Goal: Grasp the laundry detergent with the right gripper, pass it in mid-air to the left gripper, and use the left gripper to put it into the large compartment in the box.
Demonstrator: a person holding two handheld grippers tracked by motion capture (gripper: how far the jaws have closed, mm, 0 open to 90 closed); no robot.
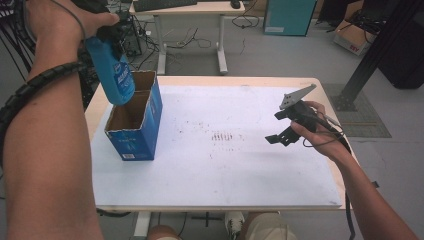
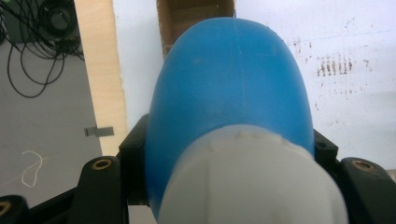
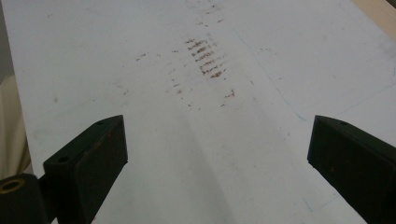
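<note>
print on the blue bottle point(image 1: 116, 75) and box point(image 1: 135, 120) is illegible.

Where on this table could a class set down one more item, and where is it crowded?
The white sheet is bare from the blue carton across to the right gripper, apart from faint brown marks mid-table; the near strip along the table's front edge is free too. It is crowded only at the far left corner, where the left gripper holds the blue bottle above the open carton.

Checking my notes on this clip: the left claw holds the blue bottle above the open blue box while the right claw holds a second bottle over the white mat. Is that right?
Not quite. The right claw holds nothing: the right gripper view shows its jaws wide apart over the white mat. The rest stands: the left claw holds the blue bottle above the open blue box.
</note>
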